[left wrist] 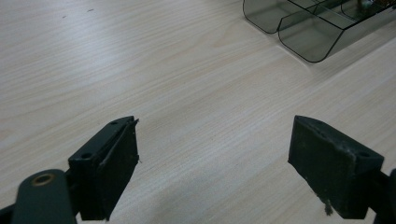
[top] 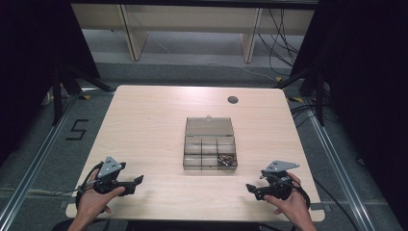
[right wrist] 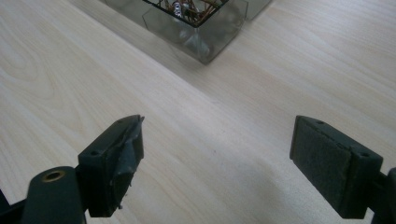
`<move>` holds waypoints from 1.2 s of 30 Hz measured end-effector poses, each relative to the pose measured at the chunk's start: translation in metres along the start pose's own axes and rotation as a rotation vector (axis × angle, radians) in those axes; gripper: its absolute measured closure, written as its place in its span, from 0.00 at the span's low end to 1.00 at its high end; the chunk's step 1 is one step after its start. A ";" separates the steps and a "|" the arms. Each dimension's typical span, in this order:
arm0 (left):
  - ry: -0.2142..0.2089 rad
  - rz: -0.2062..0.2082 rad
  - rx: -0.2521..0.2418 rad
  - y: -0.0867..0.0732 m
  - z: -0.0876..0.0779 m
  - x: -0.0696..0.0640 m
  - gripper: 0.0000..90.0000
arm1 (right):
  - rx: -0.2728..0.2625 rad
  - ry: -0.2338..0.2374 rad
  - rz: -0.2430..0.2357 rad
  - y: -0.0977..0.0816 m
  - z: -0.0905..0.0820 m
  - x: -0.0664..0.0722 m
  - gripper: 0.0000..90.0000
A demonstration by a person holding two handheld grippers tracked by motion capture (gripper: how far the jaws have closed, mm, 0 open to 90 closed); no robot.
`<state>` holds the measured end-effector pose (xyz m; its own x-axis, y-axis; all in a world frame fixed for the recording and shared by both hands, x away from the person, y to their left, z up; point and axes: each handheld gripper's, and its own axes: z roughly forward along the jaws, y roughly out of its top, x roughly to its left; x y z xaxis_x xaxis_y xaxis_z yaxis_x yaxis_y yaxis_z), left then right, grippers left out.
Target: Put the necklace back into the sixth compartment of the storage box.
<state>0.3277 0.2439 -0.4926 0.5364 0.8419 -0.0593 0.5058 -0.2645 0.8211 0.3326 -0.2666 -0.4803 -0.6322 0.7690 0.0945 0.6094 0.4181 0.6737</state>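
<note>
A clear compartmented organizer box (top: 210,150), lid open, is seen at the centre of the wooden table (top: 144,125); small parts (top: 224,160) lie in its lower right compartment. The left gripper (top: 136,184) and right gripper (top: 251,189) are held wide open, empty, at the lower corners. Nothing appears begun; a reach toward the box seems called for.

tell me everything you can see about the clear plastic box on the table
The compartment box is smoky, see-through plastic, lying flat mid-table with its hinged lid open and laid back on the far side. Dividers split it into several compartments; the near right one holds small brownish metal parts, the others look empty. Only the wooden table touches it; both tools rest apart, nearer the person.
</note>
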 end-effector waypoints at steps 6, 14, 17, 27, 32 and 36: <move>-0.001 0.002 -0.002 0.000 0.000 0.000 0.17 | 0.002 -0.001 0.010 -0.002 -0.002 -0.001 0.20; -0.003 0.001 -0.002 0.000 -0.001 0.000 0.17 | -0.021 0.003 0.005 -0.006 -0.001 -0.002 0.20; -0.004 -0.003 -0.007 0.000 0.000 0.000 0.17 | -0.027 -0.001 0.011 -0.008 -0.001 -0.001 0.20; -0.003 0.002 -0.003 0.000 -0.001 -0.001 0.17 | -0.038 -0.003 0.029 -0.016 -0.002 0.002 0.20; -0.002 0.014 0.000 0.000 -0.001 0.000 0.17 | -0.036 -0.010 0.025 -0.021 -0.001 0.004 0.20; -0.005 0.013 0.001 -0.001 -0.001 -0.001 0.17 | -0.028 -0.014 0.020 -0.024 0.000 0.007 0.20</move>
<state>0.3265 0.2439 -0.4926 0.5461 0.8362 -0.0515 0.4994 -0.2756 0.8213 0.3141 -0.2711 -0.4957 -0.6127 0.7842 0.0981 0.6084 0.3889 0.6918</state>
